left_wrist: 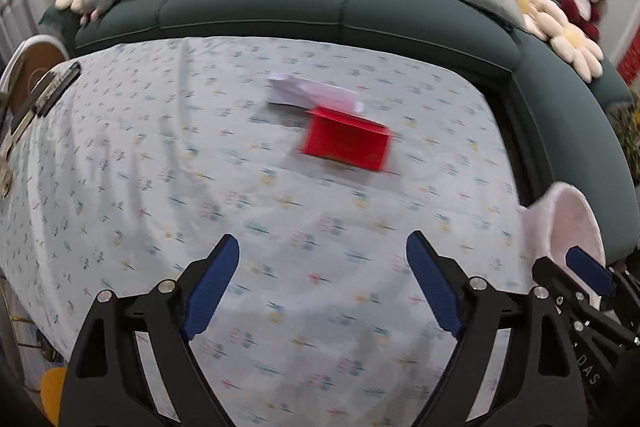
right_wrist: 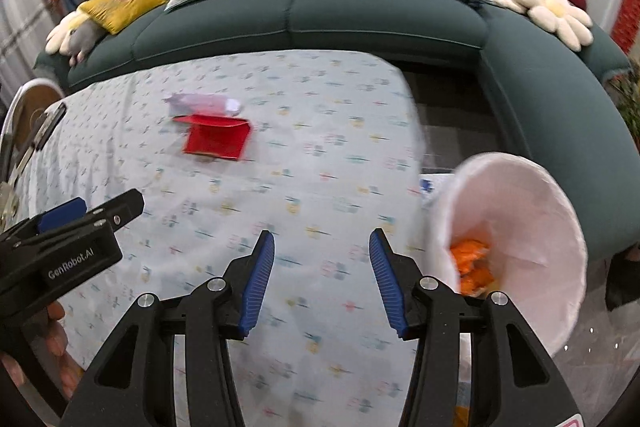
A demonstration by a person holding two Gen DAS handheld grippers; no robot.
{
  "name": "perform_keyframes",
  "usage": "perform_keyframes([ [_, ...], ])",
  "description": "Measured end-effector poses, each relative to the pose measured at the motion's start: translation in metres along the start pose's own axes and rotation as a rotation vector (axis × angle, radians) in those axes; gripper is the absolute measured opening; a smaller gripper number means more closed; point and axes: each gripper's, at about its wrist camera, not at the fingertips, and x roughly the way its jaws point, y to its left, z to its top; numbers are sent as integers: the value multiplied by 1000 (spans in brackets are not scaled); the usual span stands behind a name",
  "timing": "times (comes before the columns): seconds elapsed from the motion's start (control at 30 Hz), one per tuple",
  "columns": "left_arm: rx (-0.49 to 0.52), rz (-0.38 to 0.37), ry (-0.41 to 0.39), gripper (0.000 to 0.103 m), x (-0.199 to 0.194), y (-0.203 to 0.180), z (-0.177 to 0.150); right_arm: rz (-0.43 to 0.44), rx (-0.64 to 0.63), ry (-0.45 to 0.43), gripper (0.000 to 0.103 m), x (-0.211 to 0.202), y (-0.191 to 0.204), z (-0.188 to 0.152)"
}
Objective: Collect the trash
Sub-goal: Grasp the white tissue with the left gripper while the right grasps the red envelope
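Two blue-padded claws hang over a tabletop (left_wrist: pixel 120 187) covered in a pale flowered cloth: the left claw (left_wrist: pixel 322 287) stands wide open with nothing between its pads, and the right claw (right_wrist: pixel 322 279) is parted too, gripping nothing. Just right of the right claw, off the tabletop's right edge, a white-lined bin (right_wrist: pixel 532 227) tilts toward the camera with orange scraps (right_wrist: pixel 470 261) lying in its bottom. The cloth between the claws and the far side is bare and open. A red box (left_wrist: pixel 346 141) with its flap up sits well ahead of both claws near the middle of the tabletop, and a white wrapper (left_wrist: pixel 312 91) lies touching it on the far side. A dark green sofa (right_wrist: pixel 360 19) with yellow and grey cushions curves around the far and right edges.
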Motion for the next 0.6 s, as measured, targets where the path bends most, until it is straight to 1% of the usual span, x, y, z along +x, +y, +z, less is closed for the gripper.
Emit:
perform_keyframes([
  [0.07, -13, 12, 3, 82, 5, 13, 7, 8, -21, 6, 48, 8, 13, 7],
  [0.3, -88, 13, 28, 83, 32, 53, 43, 47, -81, 30, 49, 49, 49, 43],
  [0.47, -172, -5, 58, 83, 60, 73, 80, 58, -116, 49, 48, 84, 69, 74],
  [0.6, -248, -38, 95, 83, 84, 79, 109, 73, -152, 65, 48, 107, 81, 89],
])
